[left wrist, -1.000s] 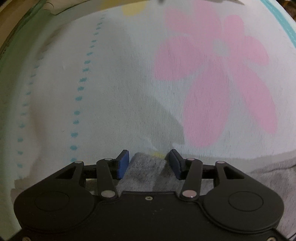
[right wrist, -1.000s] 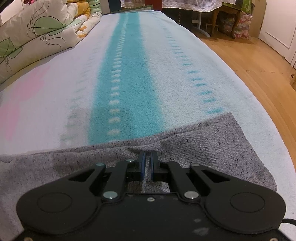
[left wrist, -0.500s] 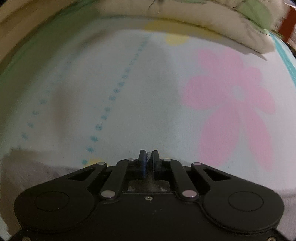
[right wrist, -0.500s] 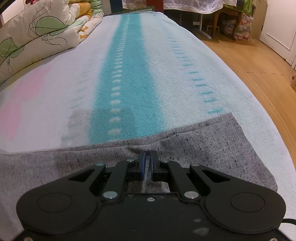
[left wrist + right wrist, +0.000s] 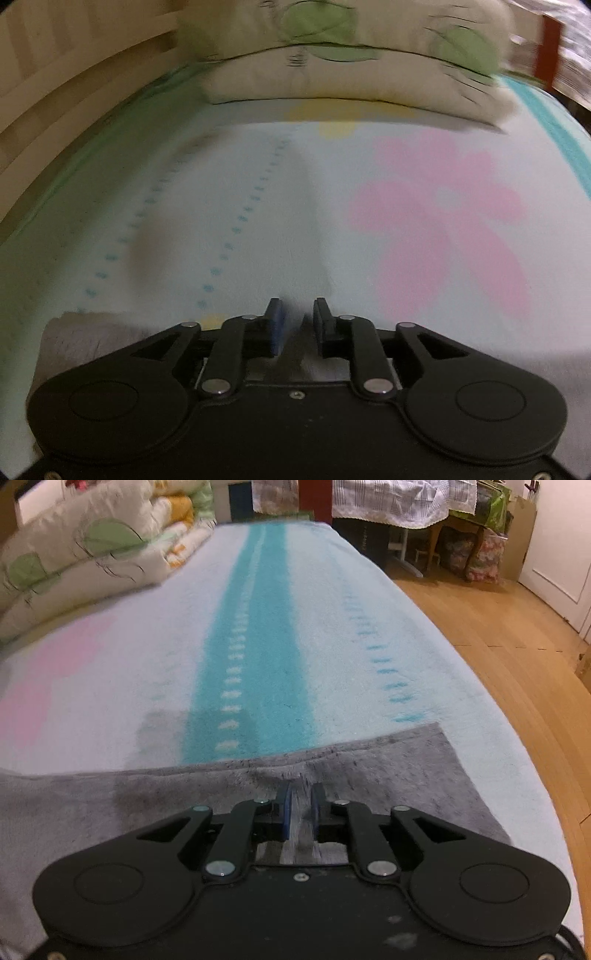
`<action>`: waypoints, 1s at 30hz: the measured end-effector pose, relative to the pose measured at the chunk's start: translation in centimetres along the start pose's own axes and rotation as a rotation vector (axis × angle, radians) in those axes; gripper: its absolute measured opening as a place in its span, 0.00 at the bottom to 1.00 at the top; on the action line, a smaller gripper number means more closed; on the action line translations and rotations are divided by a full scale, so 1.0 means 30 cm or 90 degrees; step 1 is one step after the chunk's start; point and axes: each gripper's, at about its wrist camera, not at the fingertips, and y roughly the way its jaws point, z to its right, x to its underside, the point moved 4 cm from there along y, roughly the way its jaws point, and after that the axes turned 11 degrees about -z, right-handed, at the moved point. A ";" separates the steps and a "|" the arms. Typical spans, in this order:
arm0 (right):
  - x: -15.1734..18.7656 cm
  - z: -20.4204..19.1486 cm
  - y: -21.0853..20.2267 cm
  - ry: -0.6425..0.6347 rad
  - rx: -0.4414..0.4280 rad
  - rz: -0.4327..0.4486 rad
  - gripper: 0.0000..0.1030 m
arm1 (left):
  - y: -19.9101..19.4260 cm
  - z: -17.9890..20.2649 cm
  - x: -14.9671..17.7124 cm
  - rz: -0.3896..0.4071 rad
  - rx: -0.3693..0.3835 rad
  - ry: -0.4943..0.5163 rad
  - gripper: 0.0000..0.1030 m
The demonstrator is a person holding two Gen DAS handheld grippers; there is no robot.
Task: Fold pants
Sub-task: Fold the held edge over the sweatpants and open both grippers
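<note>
The grey speckled pants [image 5: 406,771] lie flat across the near end of a bed blanket [image 5: 258,627]. In the right wrist view my right gripper [image 5: 301,805] sits low over the pants' far edge, jaws slightly parted with grey fabric blurred between them. In the left wrist view my left gripper [image 5: 297,317] is parted a little, with a strip of grey fabric [image 5: 291,354] between the fingers. The pants' left edge [image 5: 74,339] shows beside it. Both views are motion-blurred.
A stack of folded quilts and pillows [image 5: 351,66] lies along the bed's far side and also shows in the right wrist view [image 5: 92,554]. The wooden headboard [image 5: 74,74] is at the left. The bed's right edge drops to a wooden floor [image 5: 498,646].
The left gripper closed on the pants half a second ago and now has parted slightly. The right gripper's jaws, shut before, have also parted a little. Both cameras tilted upward.
</note>
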 end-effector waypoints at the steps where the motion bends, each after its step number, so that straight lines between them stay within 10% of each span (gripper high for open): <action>1: 0.018 0.009 -0.025 -0.002 -0.013 -0.002 0.12 | -0.019 0.009 0.045 -0.010 0.023 0.013 0.28; 7: 0.158 0.003 -0.070 -0.075 -0.039 -0.034 0.10 | -0.016 0.115 0.279 -0.079 0.093 0.090 0.31; 12: 0.195 0.148 -0.037 0.008 0.054 -0.025 0.00 | 0.020 0.128 0.365 -0.076 0.078 0.101 0.30; 22: 0.057 0.259 -0.161 0.096 0.002 0.052 0.23 | 0.026 0.103 0.336 -0.102 0.093 0.060 0.30; 30: -0.096 0.369 0.008 0.150 -0.061 -0.011 0.27 | -0.022 0.142 0.381 -0.093 0.084 0.072 0.30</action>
